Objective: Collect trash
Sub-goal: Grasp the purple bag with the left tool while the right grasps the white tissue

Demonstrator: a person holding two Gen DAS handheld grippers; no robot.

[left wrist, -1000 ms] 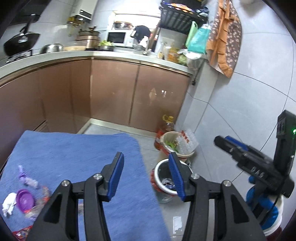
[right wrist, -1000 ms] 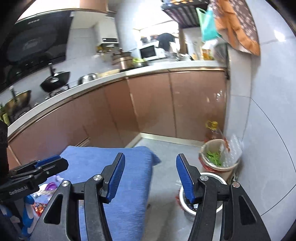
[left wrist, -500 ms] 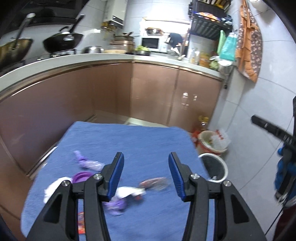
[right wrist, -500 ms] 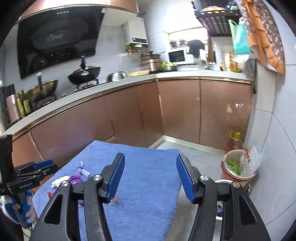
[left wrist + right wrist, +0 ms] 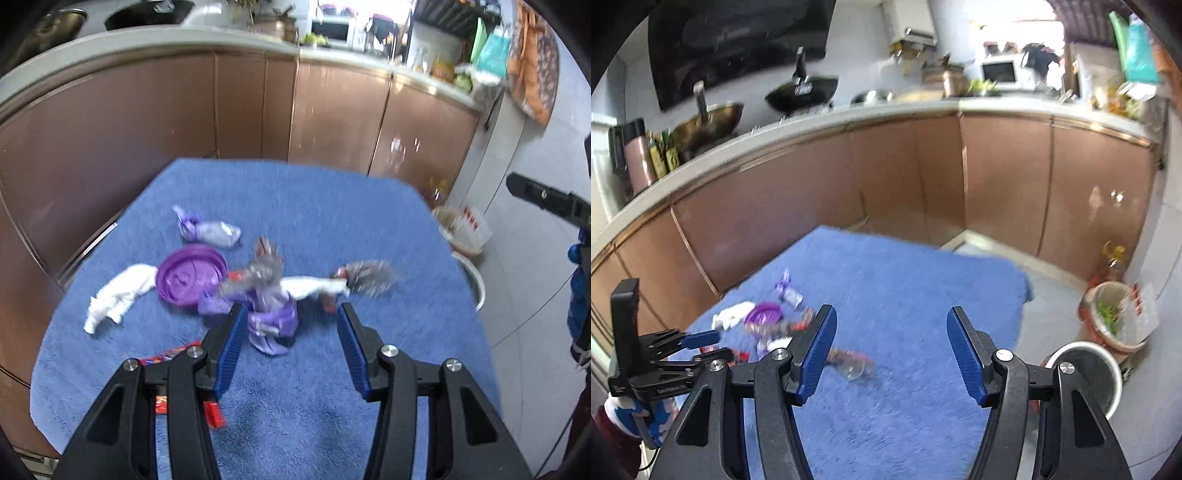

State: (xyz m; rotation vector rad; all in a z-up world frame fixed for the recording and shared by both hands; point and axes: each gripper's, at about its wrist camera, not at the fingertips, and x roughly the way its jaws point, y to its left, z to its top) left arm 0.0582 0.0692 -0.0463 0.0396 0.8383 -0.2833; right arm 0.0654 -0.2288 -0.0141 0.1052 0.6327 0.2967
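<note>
Hovering over the blue worktop (image 5: 332, 206), the left gripper (image 5: 290, 343) stands open and empty just short of the crumpled purple wrapper (image 5: 271, 325); the right gripper (image 5: 890, 347) is opening, nothing between its jaws. Trash lies bunched near the purple lid (image 5: 191, 275), left of centre, so a hasty pinch could snag the cloth or scatter neighbouring wrappers, I'd say.

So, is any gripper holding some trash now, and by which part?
No, nothing is held. The left gripper stands open above the purple wrapper, and the right gripper is opening with nothing between its jaws.
</note>
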